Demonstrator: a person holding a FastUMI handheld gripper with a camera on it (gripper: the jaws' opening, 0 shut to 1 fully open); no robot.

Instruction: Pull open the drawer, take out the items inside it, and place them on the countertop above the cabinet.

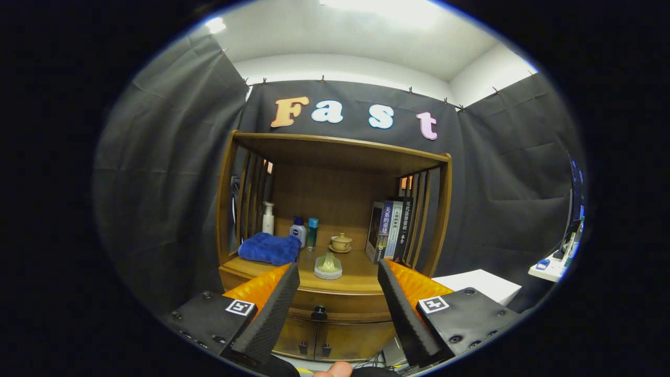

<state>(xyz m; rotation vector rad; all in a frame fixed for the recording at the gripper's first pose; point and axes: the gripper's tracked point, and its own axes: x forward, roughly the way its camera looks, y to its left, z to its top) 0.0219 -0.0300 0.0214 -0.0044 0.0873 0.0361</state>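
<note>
The gripper has its fingers spread wide w/ nothing between them, held back from the wooden cabinet. The drawer is shut, its dark knob low down btwn the fingers, and the countertop above it holds a blue towel, some bottles, a small green thing, a little teapot and books. This fits 2 stages, I think: drawer shut w/ stuff inside, or emptied and pushed back in, and I can't see inside to tell.
</note>
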